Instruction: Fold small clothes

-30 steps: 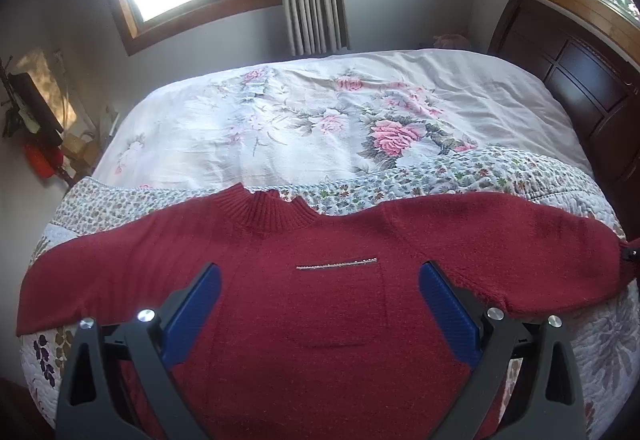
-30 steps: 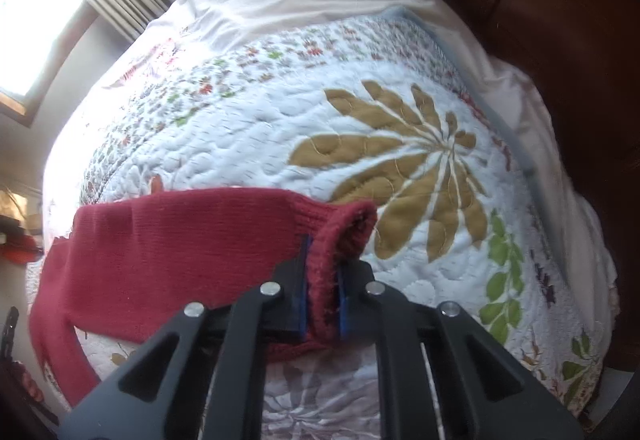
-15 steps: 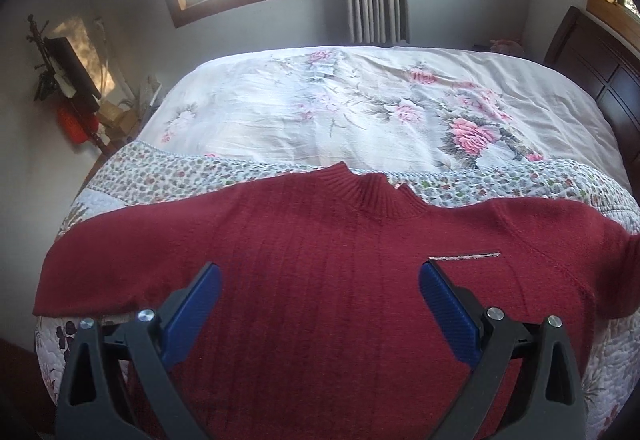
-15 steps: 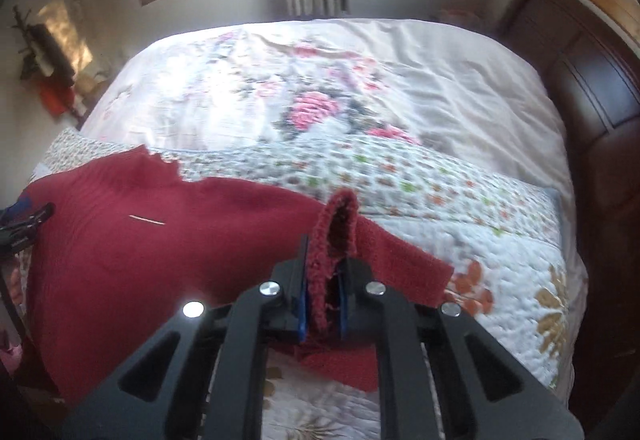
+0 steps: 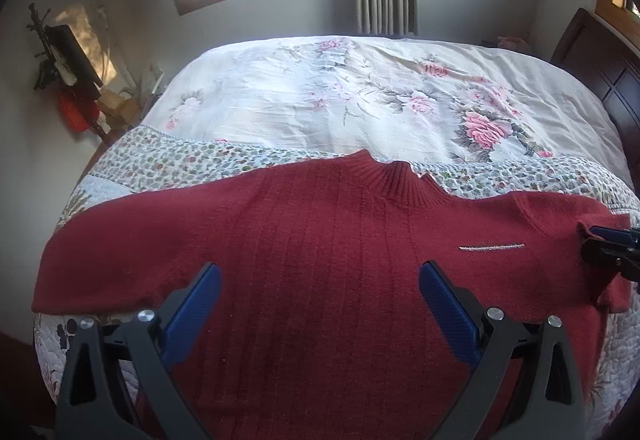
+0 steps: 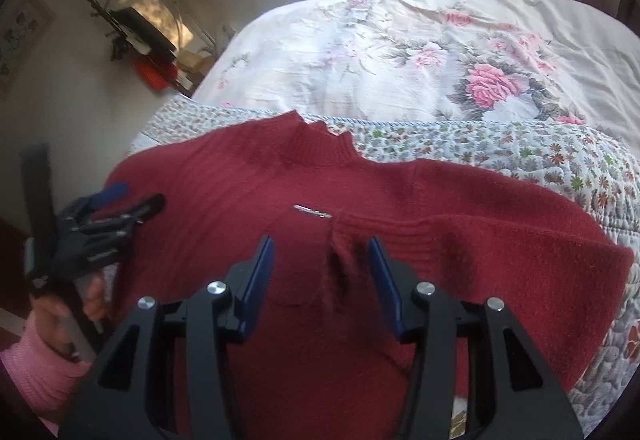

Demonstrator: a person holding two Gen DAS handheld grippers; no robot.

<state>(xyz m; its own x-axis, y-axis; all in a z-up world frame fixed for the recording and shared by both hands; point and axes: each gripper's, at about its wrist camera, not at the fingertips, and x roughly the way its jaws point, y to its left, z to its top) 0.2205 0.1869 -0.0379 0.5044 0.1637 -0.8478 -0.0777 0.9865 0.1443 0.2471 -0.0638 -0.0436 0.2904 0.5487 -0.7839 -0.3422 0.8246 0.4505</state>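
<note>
Folding continues: red sweater (image 6: pixel 280 175) lies flat on the quilt (image 6: pixel 540 159), right sleeve cuff (image 6: pixel 348 240) laid between wide-open right gripper (image 6: pixel 322 264); left gripper (image 5: pixel 320 300), open and empty, should be sent to the left sleeve (image 5: pixel 120 264).

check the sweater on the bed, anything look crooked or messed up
Mostly tidy: the red sweater lies flat on the quilt. One oddity: the right sleeve cuff, folded across the chest, stands bunched and ridged between the open right gripper fingers instead of lying flat. The left gripper hangs open above the body.
</note>
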